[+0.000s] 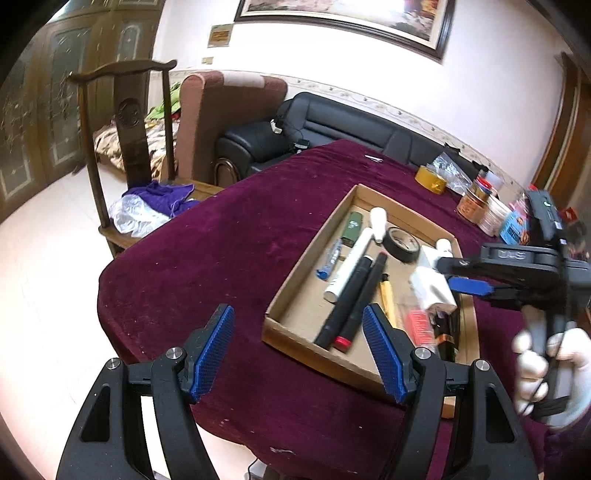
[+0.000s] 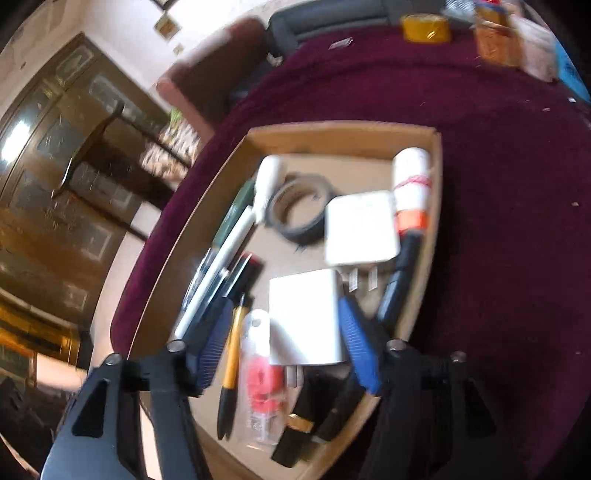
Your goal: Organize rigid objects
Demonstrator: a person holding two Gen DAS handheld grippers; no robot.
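Observation:
A shallow cardboard tray (image 1: 295,273) (image 2: 343,138) lies on a maroon tablecloth and holds markers (image 1: 351,295), a black tape roll (image 1: 401,239) (image 2: 299,210), white chargers and small items. My left gripper (image 1: 299,350) is open and empty, low over the cloth at the tray's near corner. My right gripper (image 2: 284,336) (image 1: 448,275) is open above the tray's right side. A white charger (image 2: 304,317) (image 1: 432,290) sits between its blue fingers (image 2: 356,343), apart from the left finger; contact is unclear. A second white charger (image 2: 360,229) lies just beyond.
A yellow tape roll (image 1: 430,179) (image 2: 424,26), tins (image 1: 474,201) and packets (image 1: 448,171) crowd the table's far right. A wooden chair (image 1: 140,147) with cloths stands past the left edge. A black sofa (image 1: 332,122) is behind the table.

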